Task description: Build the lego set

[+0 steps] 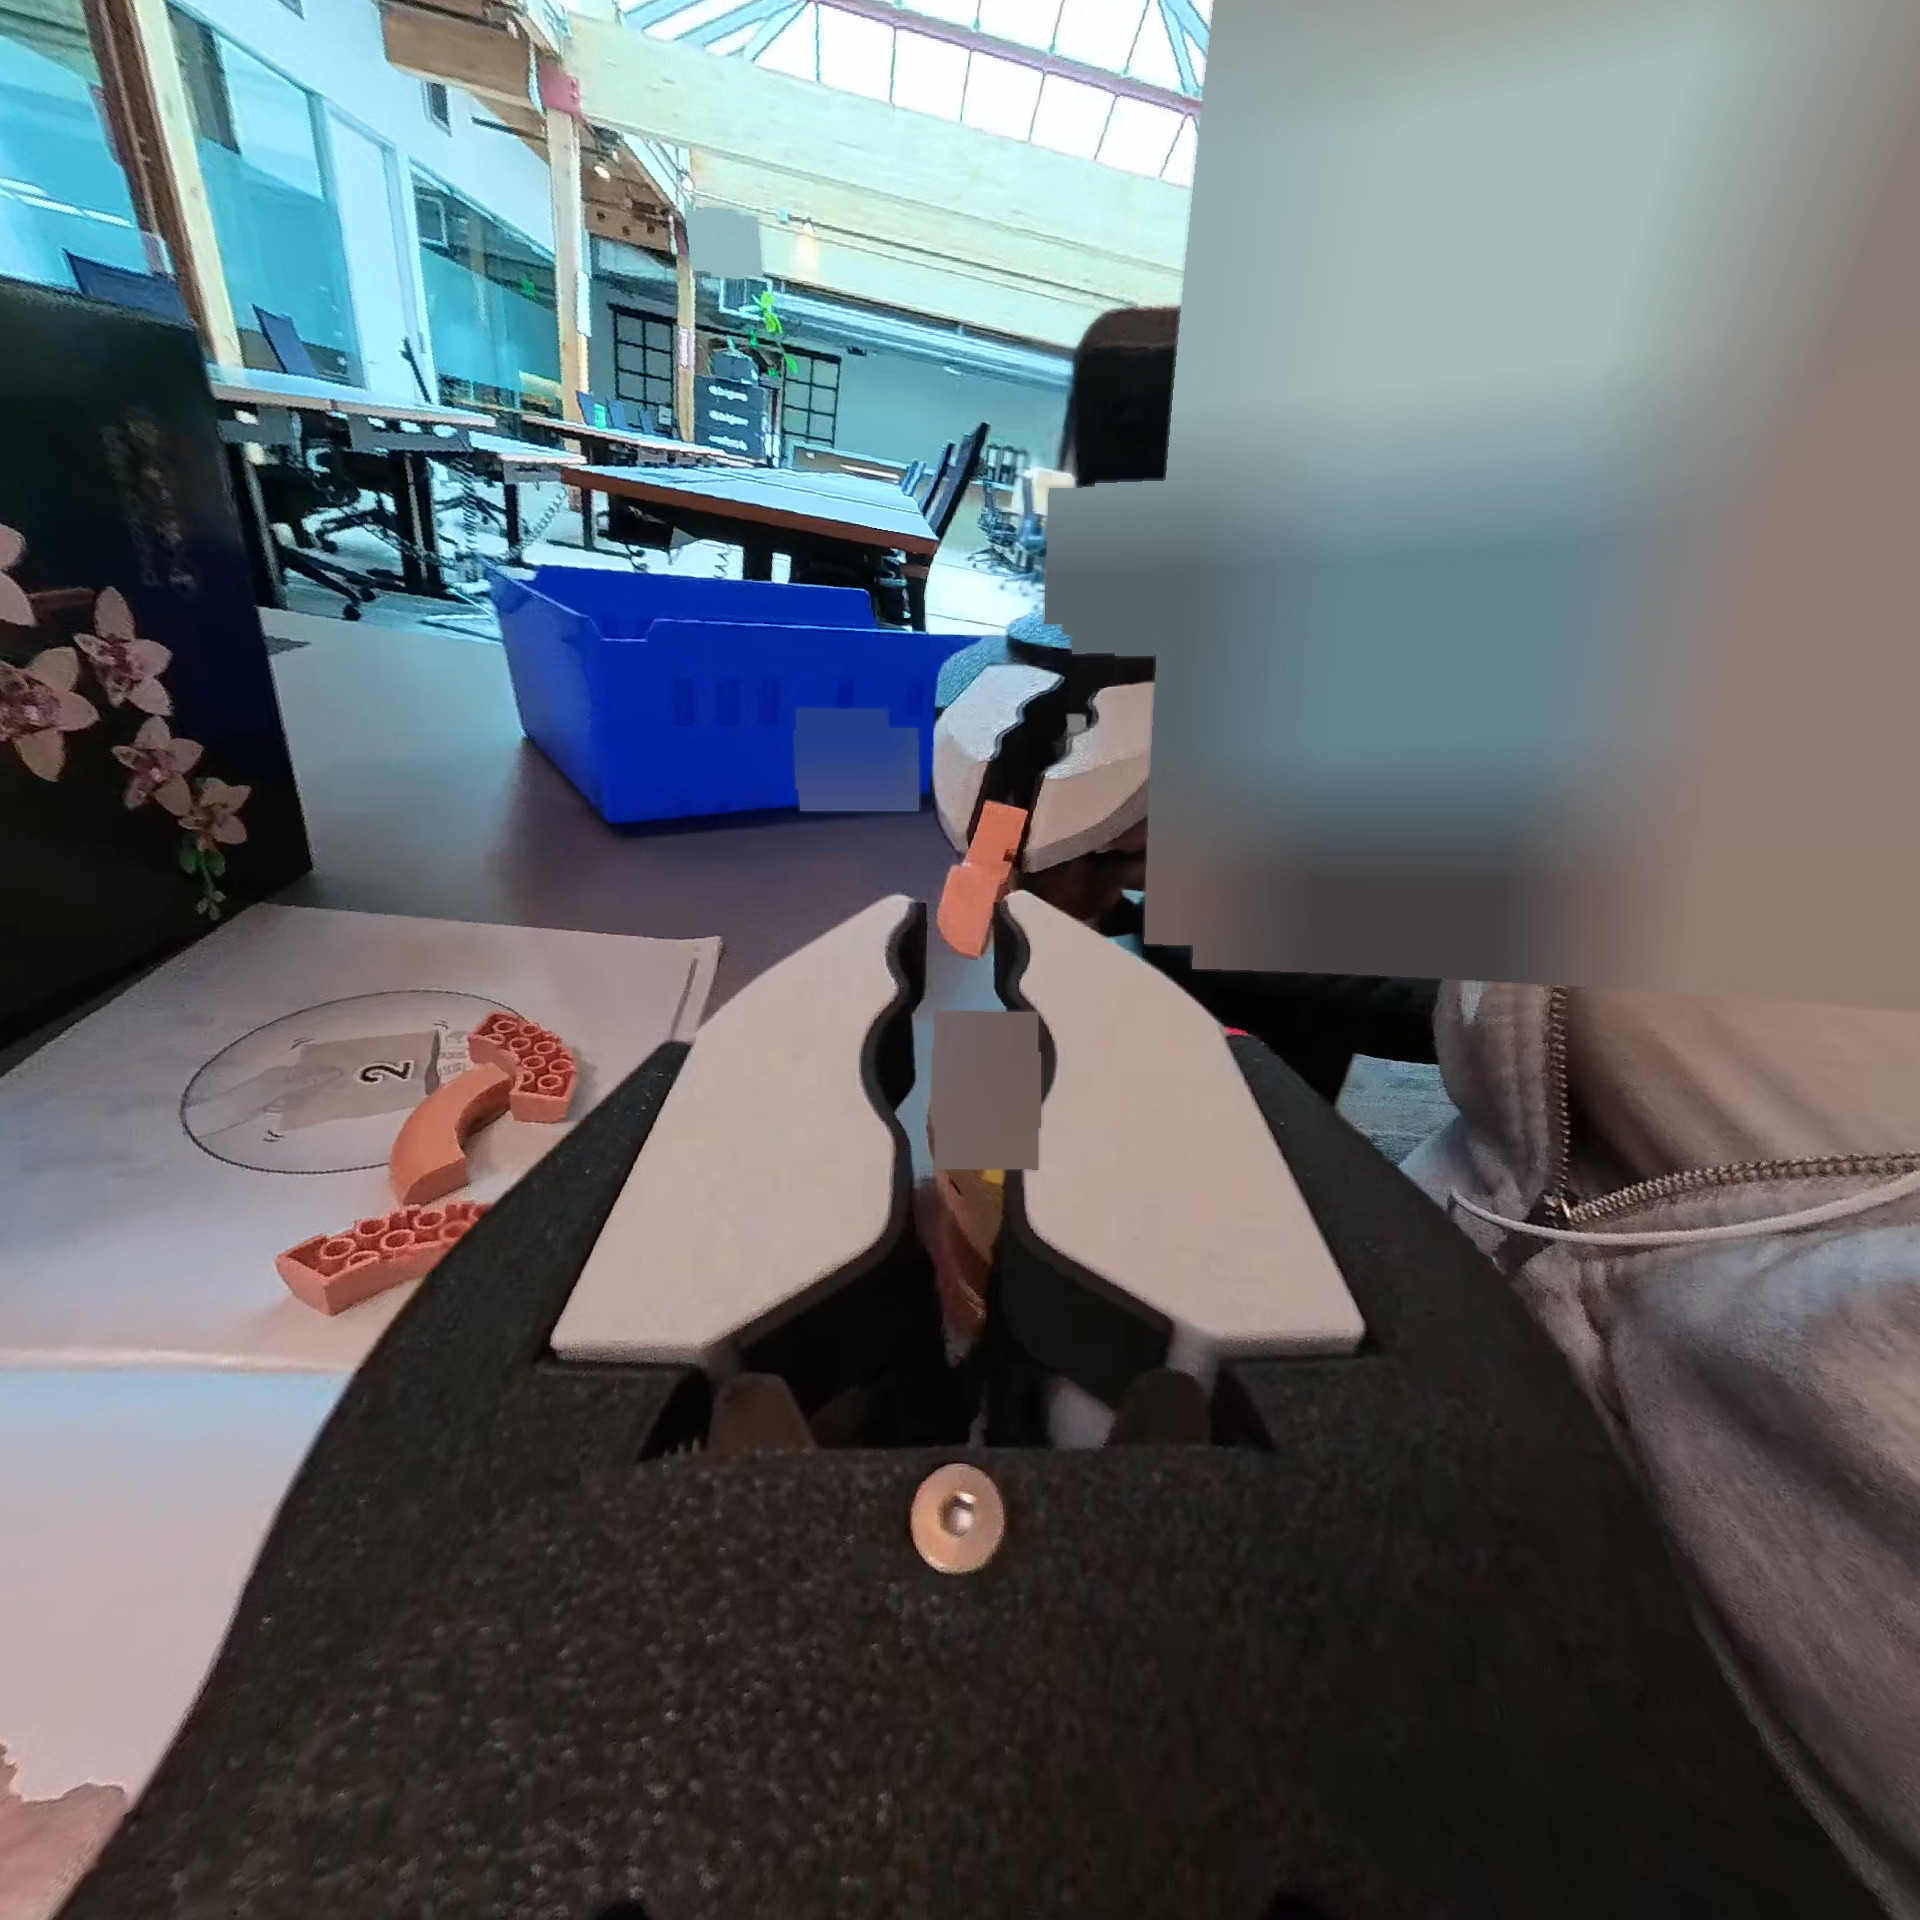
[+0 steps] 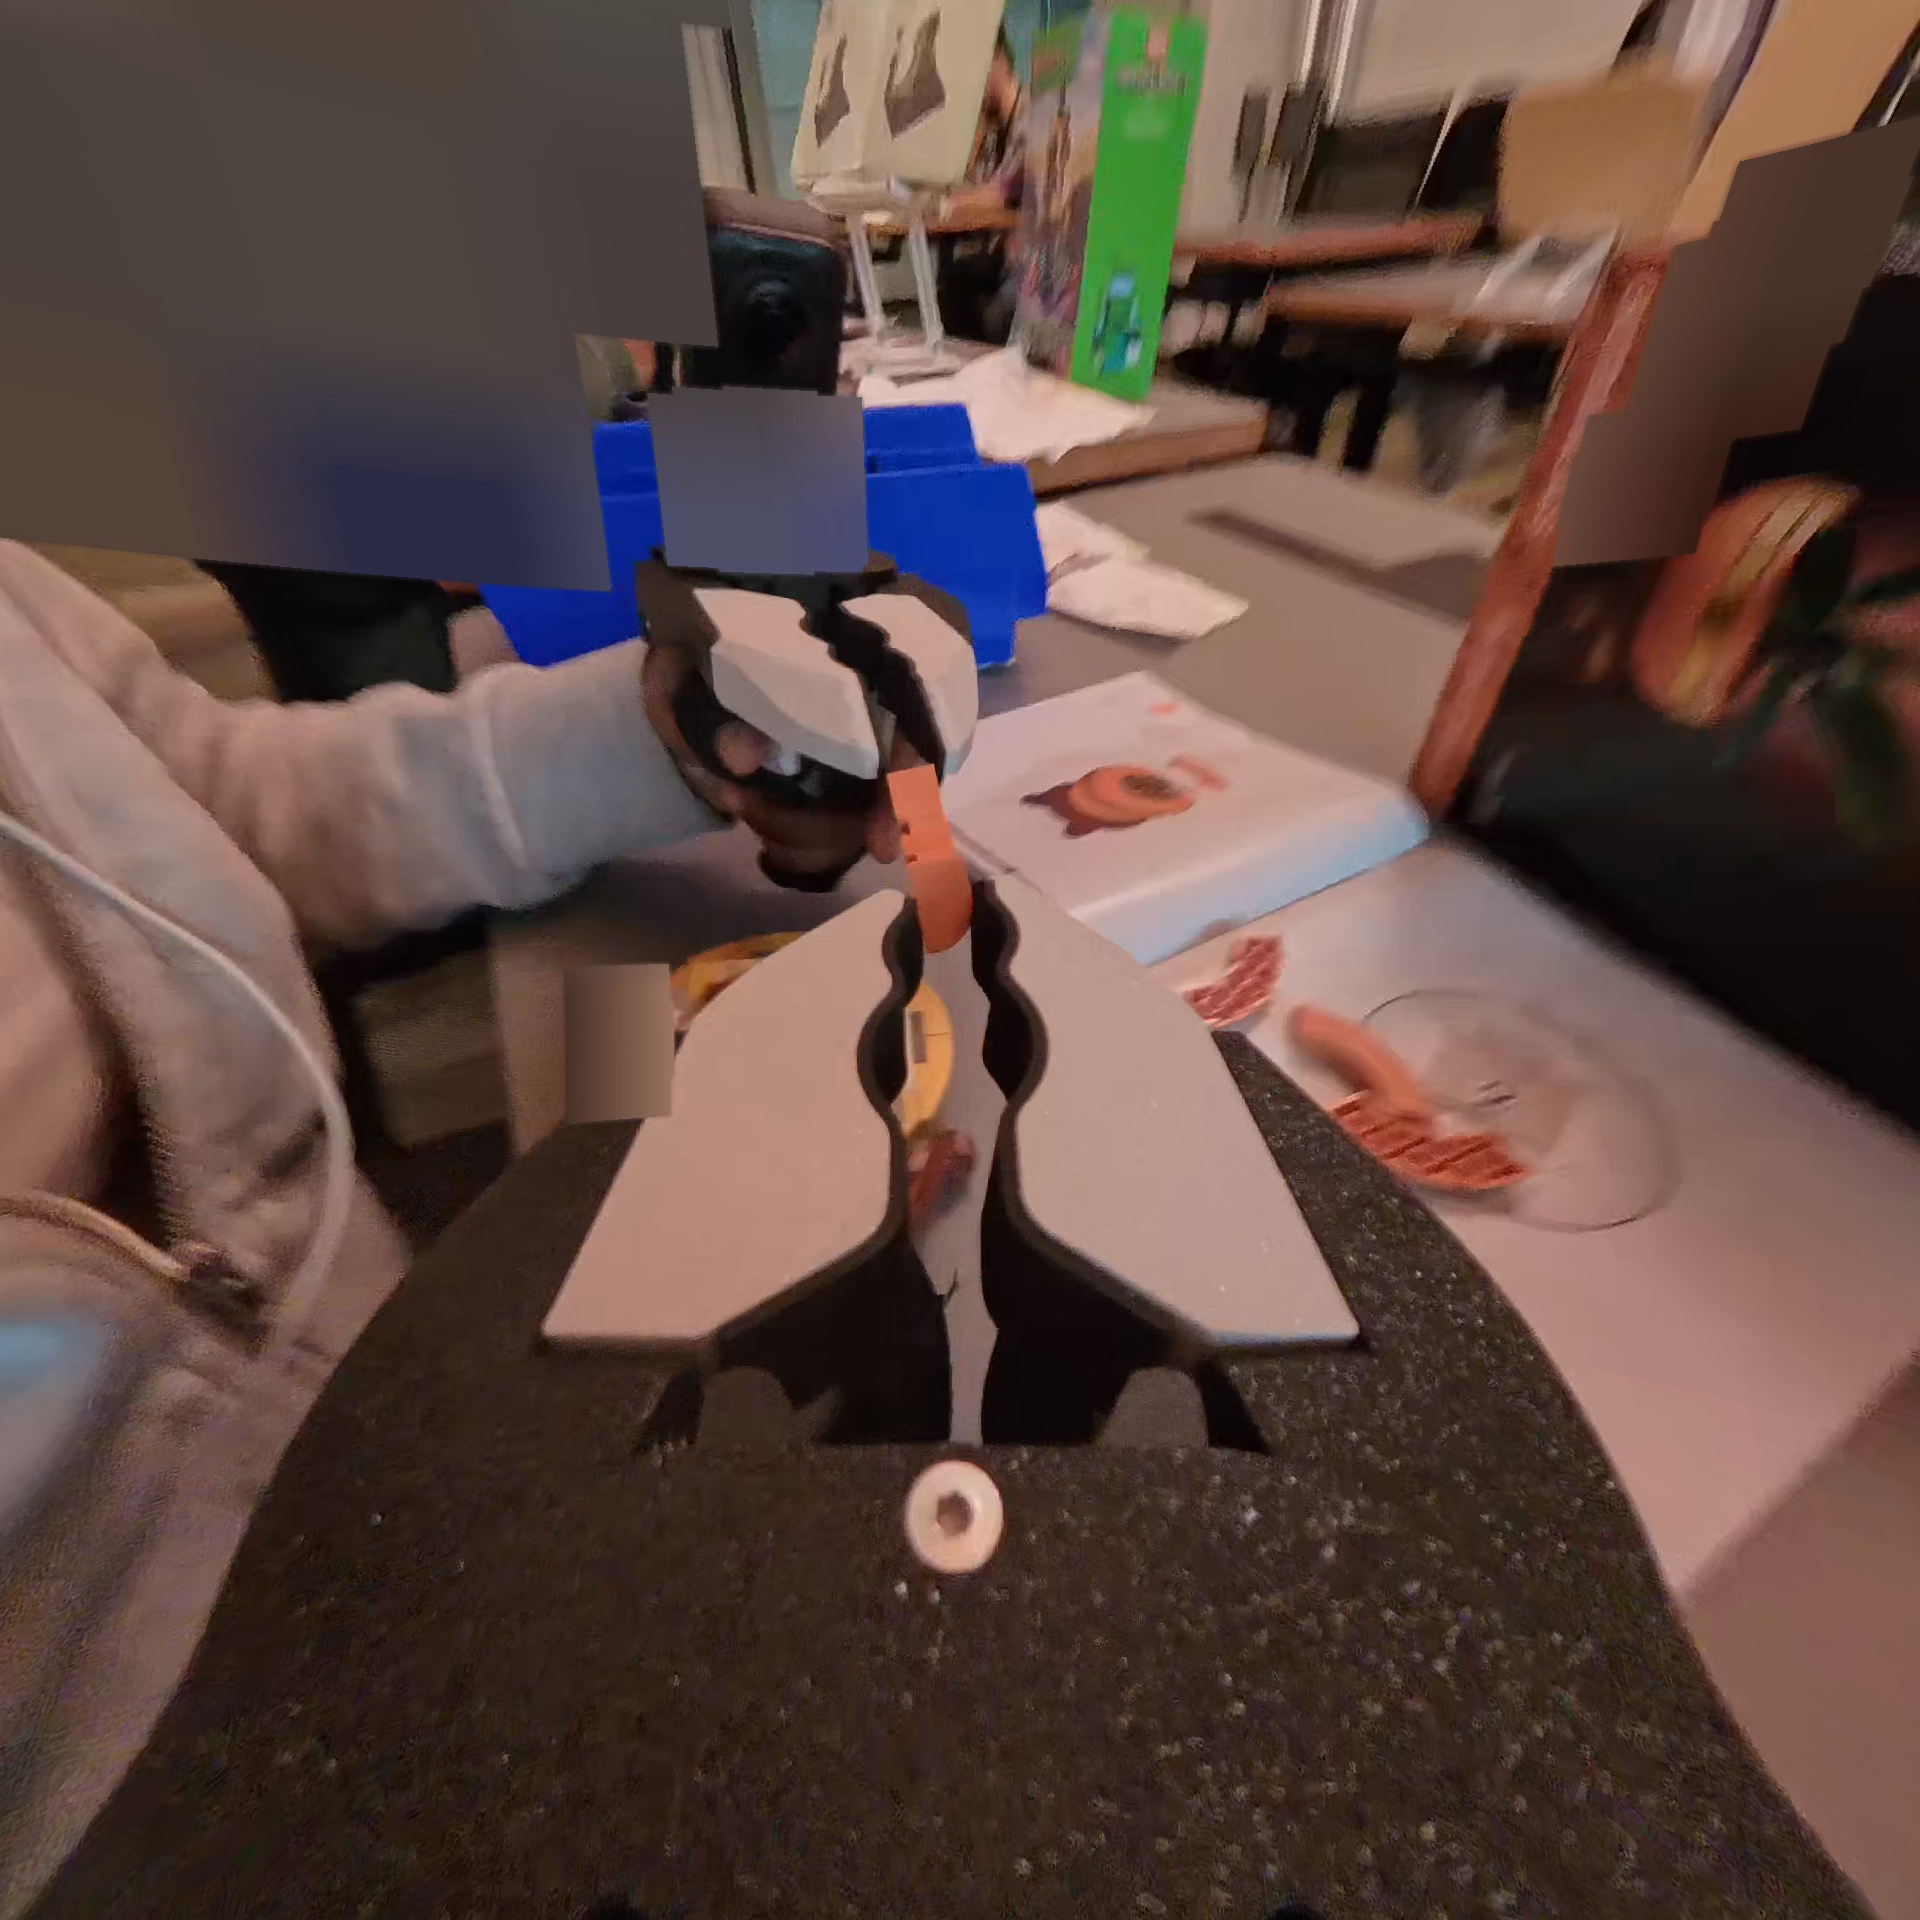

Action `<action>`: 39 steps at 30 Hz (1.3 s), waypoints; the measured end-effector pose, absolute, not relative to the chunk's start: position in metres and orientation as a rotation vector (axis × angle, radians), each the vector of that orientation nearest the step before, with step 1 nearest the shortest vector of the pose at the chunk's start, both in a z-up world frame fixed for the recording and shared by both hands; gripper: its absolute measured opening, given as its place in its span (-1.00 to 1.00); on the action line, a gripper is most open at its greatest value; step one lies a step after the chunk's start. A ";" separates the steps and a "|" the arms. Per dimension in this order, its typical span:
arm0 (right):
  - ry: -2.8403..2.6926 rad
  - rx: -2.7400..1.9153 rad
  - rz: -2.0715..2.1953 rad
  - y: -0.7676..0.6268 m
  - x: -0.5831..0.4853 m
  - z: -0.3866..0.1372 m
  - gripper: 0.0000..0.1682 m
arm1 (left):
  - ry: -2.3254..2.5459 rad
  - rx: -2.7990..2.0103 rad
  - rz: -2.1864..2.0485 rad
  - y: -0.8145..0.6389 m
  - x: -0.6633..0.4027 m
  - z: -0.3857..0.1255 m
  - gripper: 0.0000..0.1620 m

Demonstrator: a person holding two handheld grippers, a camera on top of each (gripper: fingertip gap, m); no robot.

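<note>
Left wrist view: my left gripper (image 1: 961, 920), matte grey wavy-edged fingers on grainy black foam-like body, nearly closed, tips pinching the lower end of a smooth terracotta curved lego piece (image 1: 977, 883). My right gripper (image 1: 1013, 800) clamps the upper end of it. Three more terracotta pieces (image 1: 457, 1132), curved, tubed undersides up on two, lie on the white instruction booklet (image 1: 260, 997). Glossy blue plastic bin (image 1: 717, 707) behind on the grey table (image 1: 436, 790); contents not visible. Dark box with printed orchids (image 1: 114, 665) at left. Right wrist view: blurred; right gripper (image 2: 945, 914) closed on the same orange-brown piece (image 2: 930, 862), left gripper (image 2: 899, 764) gripping its far end. Loose pieces (image 2: 1392, 1101) at right, blue bin (image 2: 966, 530) behind.
</note>
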State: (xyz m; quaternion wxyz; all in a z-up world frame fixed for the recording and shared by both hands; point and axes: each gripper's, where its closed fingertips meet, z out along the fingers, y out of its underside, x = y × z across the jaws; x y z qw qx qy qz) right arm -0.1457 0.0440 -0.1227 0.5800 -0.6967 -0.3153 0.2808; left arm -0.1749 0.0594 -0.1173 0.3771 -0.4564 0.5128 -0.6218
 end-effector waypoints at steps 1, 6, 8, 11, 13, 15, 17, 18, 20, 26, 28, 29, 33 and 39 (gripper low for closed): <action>-0.776 -1.555 0.551 0.042 -0.143 -0.120 -0.89 | 1.311 -1.178 -1.590 0.061 -0.175 -0.118 -0.85; -1.080 -1.312 -0.052 0.036 -0.138 -0.125 -0.89 | 1.349 -1.229 -1.513 0.064 -0.176 -0.124 -0.85; -1.149 -1.261 -0.157 0.035 -0.138 -0.129 -0.89 | 1.373 -1.268 -1.470 0.064 -0.174 -0.129 -0.84; -1.236 -1.239 -0.175 0.034 -0.139 -0.138 -0.89 | 1.415 -1.321 -1.428 0.063 -0.170 -0.140 -0.82; -1.209 -1.292 -0.126 0.038 -0.137 -0.139 -0.89 | 1.451 -1.384 -1.447 0.058 -0.167 -0.146 -0.72; -1.119 -1.391 0.077 0.039 -0.141 -0.136 -0.89 | 1.492 -1.447 -1.505 0.052 -0.164 -0.148 -0.58; -1.007 -1.482 0.294 0.041 -0.145 -0.134 -0.89 | 1.514 -1.460 -1.583 0.046 -0.164 -0.146 -0.54; -0.956 -1.524 0.399 0.041 -0.146 -0.134 -0.89 | 1.511 -1.456 -1.631 0.045 -0.165 -0.144 -0.55; -0.846 -1.601 0.585 0.043 -0.147 -0.135 -0.89 | 1.471 -1.452 -1.712 0.044 -0.168 -0.140 -0.59; -0.520 -1.699 1.056 0.044 -0.150 -0.133 -0.89 | 1.358 -1.470 -1.786 0.052 -0.176 -0.137 -0.83; -0.494 -1.709 1.064 0.045 -0.149 -0.133 -0.89 | 1.343 -1.471 -1.786 0.053 -0.177 -0.136 -0.87; -0.498 -1.714 1.054 0.045 -0.149 -0.134 -0.89 | 1.336 -1.477 -1.783 0.054 -0.178 -0.135 -0.88; -0.487 -1.725 1.059 0.044 -0.151 -0.134 -0.89 | 1.332 -1.485 -1.787 0.053 -0.177 -0.135 -0.90; -0.453 -1.767 1.089 0.042 -0.150 -0.139 -0.89 | 1.347 -1.503 -1.785 0.049 -0.173 -0.139 -0.91</action>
